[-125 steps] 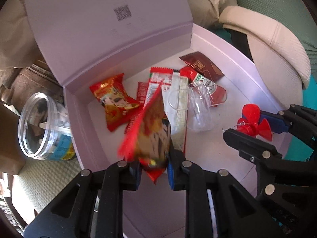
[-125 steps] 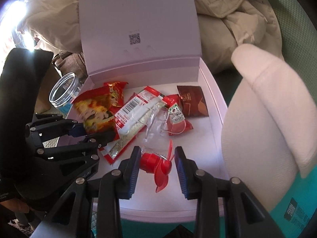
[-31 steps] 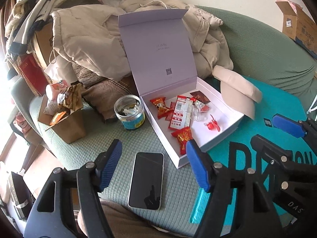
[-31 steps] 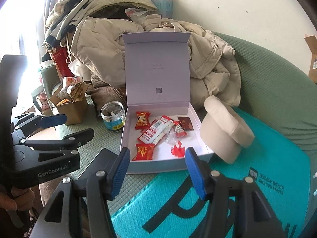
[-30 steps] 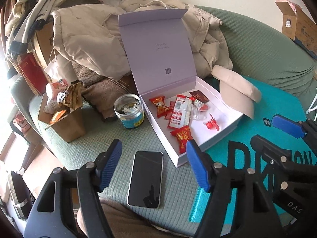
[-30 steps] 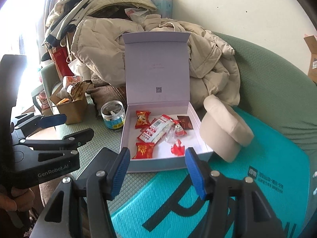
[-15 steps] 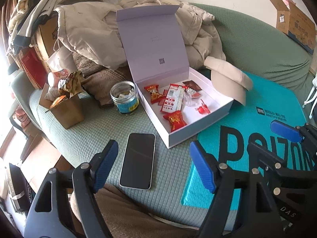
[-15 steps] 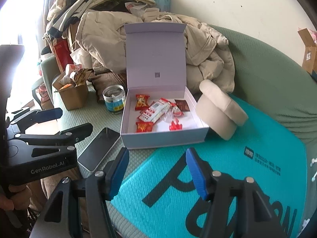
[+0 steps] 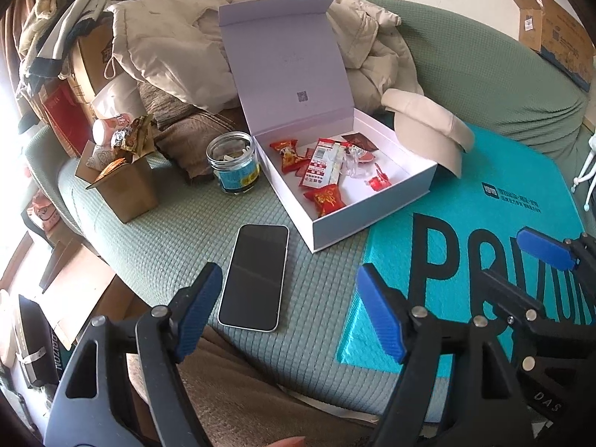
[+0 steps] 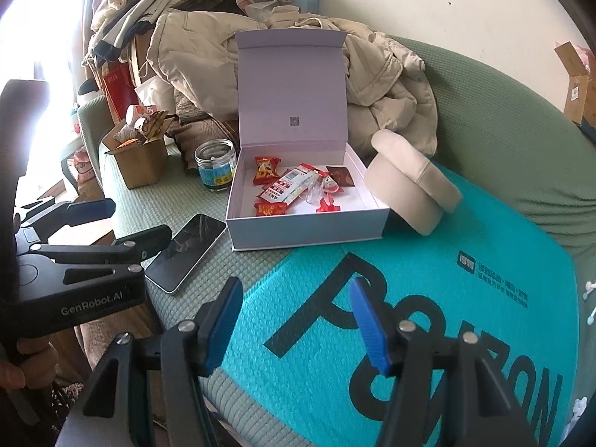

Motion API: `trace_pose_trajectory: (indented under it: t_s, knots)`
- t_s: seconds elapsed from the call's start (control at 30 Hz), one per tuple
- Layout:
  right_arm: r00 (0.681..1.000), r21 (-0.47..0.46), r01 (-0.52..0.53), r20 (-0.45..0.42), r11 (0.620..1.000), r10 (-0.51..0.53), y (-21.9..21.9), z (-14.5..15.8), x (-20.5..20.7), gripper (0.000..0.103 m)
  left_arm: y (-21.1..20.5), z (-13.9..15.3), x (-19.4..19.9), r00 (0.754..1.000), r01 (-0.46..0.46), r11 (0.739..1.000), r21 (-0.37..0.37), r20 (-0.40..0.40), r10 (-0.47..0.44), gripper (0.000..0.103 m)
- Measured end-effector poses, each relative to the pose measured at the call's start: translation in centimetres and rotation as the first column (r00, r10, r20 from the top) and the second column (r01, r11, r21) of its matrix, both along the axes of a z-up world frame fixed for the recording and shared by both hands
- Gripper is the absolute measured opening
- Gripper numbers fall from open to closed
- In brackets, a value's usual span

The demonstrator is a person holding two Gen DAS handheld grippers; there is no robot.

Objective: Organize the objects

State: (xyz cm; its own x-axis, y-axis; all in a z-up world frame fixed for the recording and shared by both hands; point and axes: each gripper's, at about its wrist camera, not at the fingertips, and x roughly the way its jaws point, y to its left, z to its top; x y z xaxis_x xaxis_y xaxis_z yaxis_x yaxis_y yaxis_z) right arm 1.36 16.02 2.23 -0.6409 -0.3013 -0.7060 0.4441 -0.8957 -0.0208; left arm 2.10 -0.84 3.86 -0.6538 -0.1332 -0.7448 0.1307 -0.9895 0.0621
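A lilac box [image 9: 372, 219] [image 10: 305, 231] with its lid upright lies on the green sofa. Inside it lie several red snack packets [image 9: 326, 197] [image 10: 272, 206], a clear plastic cup [image 9: 352, 162] and a small red fan [image 9: 380, 180] [image 10: 327, 205]. My left gripper [image 9: 290, 313] hangs open well in front of the box, nothing between its blue pads. My right gripper [image 10: 294, 324] is open too, empty, above the teal mat [image 10: 428, 298]. Each gripper also shows at the edge of the other's view: the left gripper [image 10: 111, 219] and the right gripper [image 9: 547, 257].
A black phone [image 9: 257, 275] [image 10: 186, 249] lies face up left of the box. A glass jar [image 9: 234, 162] and a brown paper box of snacks [image 9: 123, 178] stand further left. A beige cap [image 9: 428, 130] [image 10: 409, 182] rests right of the box; coats pile behind.
Both grippers have drawn back from the box, which now looks smaller and farther. The snack packet and the red fan, held earlier, now lie in the box. The left jaws stand a little wider.
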Motion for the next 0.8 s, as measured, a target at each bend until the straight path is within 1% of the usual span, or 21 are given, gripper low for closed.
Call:
trace_pose_trajectory:
  t_s: [0.23,0.37,0.8]
  knots:
    - [1.000,-0.004,0.001,-0.004,1.000,-0.001,0.34,0.02,0.14,0.061,0.24,0.20,0.31,1.000,0.001,1.000,0.003,-0.007,-0.001,0.074]
    - [1.000,-0.005,-0.001,-0.008,1.000,0.001,0.52,0.11,0.22,0.061,-0.16,0.20,0.37,1.000,-0.004,0.999,0.037,-0.003,0.004,0.074]
    - [1.000,0.000,-0.016,-0.020,1.000,0.016,0.67,0.30,0.42,0.061,-0.13,0.02,0.75,1.000,-0.007,0.999,0.045,-0.002,0.007,0.074]
